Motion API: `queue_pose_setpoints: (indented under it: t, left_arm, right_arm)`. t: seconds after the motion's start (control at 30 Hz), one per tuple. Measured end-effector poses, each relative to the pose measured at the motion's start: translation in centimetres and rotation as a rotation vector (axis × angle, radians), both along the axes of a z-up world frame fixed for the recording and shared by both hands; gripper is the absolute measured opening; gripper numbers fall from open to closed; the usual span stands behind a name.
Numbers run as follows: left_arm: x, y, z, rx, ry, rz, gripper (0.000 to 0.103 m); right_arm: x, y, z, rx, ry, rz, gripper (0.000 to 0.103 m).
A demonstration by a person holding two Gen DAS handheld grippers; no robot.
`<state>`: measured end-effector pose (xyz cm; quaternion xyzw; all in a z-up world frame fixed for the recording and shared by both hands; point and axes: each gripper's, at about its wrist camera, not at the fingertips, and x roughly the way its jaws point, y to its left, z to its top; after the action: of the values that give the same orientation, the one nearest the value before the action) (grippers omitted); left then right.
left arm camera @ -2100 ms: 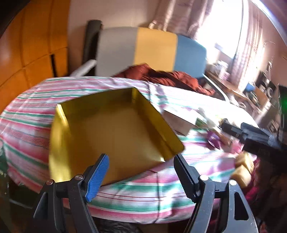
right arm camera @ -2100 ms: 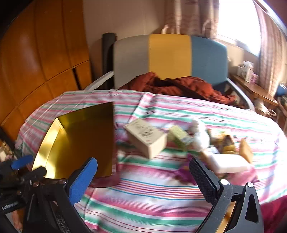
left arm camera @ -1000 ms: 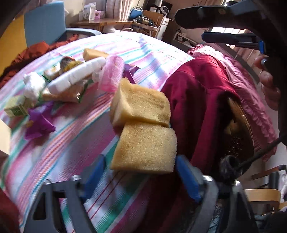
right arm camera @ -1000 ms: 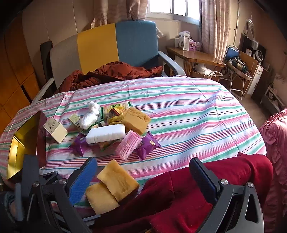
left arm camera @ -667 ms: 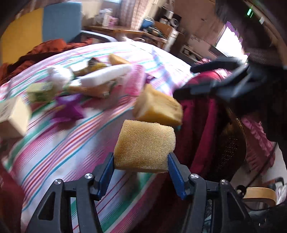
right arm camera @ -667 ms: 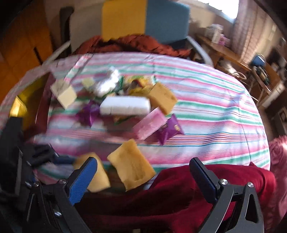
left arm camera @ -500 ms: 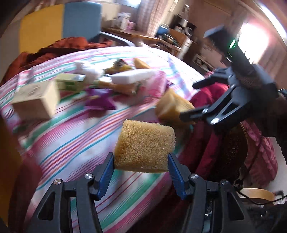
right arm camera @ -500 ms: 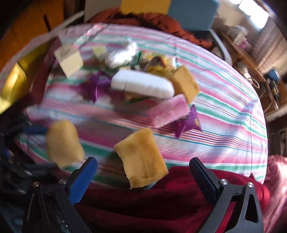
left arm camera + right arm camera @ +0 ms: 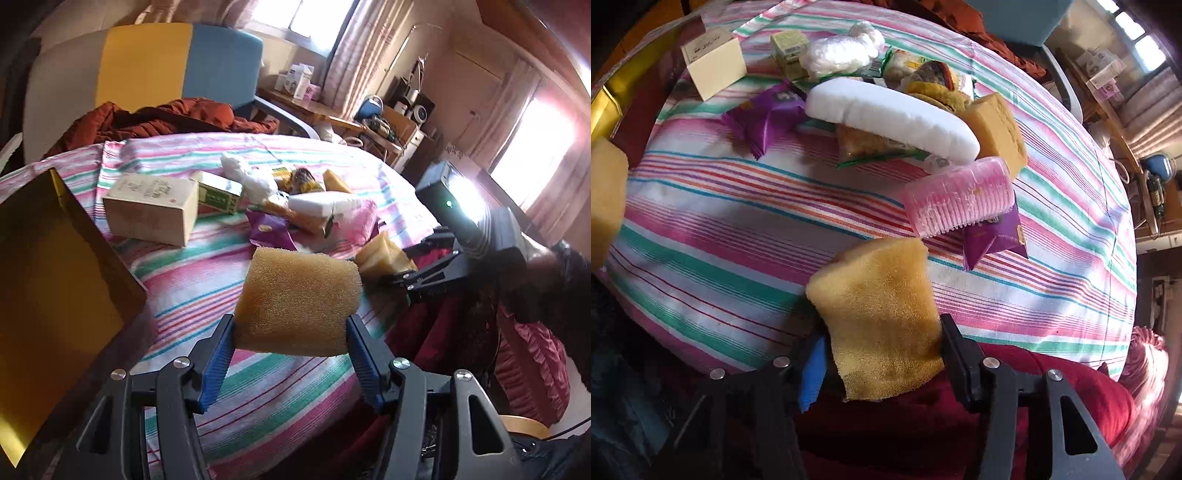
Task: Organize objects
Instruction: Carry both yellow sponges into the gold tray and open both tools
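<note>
Barely begun — the gold box [image 9: 55, 280] stood empty at the striped table's [image 9: 207, 273] edge. The left gripper [image 9: 290, 349] clenched one sponge [image 9: 299, 302] beside that box; the right gripper [image 9: 881, 354], jaws just closing, pinched another sponge [image 9: 879, 317]. Packets, boxes and the white foam block [image 9: 886, 114] remained beyond the box.

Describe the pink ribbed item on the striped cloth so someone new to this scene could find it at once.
Start at the long white foam block in the middle of the striped cloth. The pink ribbed item lies at the block's right end, partly over a purple packet. It alone is translucent pink with fine ridges.
</note>
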<state>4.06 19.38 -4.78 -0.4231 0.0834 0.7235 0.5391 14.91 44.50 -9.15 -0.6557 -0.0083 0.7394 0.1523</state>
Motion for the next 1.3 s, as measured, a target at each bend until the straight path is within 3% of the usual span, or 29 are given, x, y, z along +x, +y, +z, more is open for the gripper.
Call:
queue_pose_setpoints:
  t: [0.2, 0.37, 0.53, 0.63, 0.67, 0.73, 0.8, 0.9, 1.07, 1.3]
  left_arm:
    - [-2.2, -3.9, 2.0, 0.044, 0.007, 0.156, 0.060]
    - [-6.2, -9.6, 3.7, 0.067, 0.016, 0.405, 0.061]
    - [-8.5, -15.3, 2.8, -0.027, 0.035, 0.675, 0.065]
    - [-8.7, -18.1, 1.7, -0.099, 0.033, 0.788, 0.072]
    - [-8.5, -19.0, 1.3, -0.124, 0.042, 0.832, 0.078]
    - [-7.9, -20.2, 0.7, -0.153, 0.049, 0.874, 0.083]
    - [-7.5, -21.4, 0.2, -0.164, 0.037, 0.898, 0.083]
    - [-7.2, -23.0, 0.0, -0.154, 0.025, 0.936, 0.083]
    - [-6.8, -23.7, 1.8, -0.103, 0.073, 0.994, 0.083]
    - [-6.6, -23.6, 3.3, -0.108, 0.125, 1.017, 0.083]
  right_arm:
    - [0.1, -1.4, 4.1, -0.060, 0.158, 0.028, 0.054]
    - [-3.2, -5.2, 7.8, -0.142, 0.319, 0.125, 0.054]
    - [-9.3, -12.2, 9.8, -0.228, 0.465, 0.212, 0.054]
    - [-13.5, -16.2, 10.1, -0.309, 0.498, 0.266, 0.057]
    - [-14.6, -17.4, 10.1, -0.329, 0.504, 0.279, 0.059]
    - [-16.8, -20.0, 9.9, -0.420, 0.498, 0.324, 0.076]
    - [-17.7, -22.4, 10.3, -0.450, 0.501, 0.341, 0.101]
    - [-18.2, -25.5, 10.1, -0.424, 0.507, 0.371, 0.102]
    - [-16.4, -29.1, 10.3, -0.220, 0.552, 0.457, 0.103]
    - [-15.5, -29.7, 10.5, -0.069, 0.629, 0.393, 0.103]
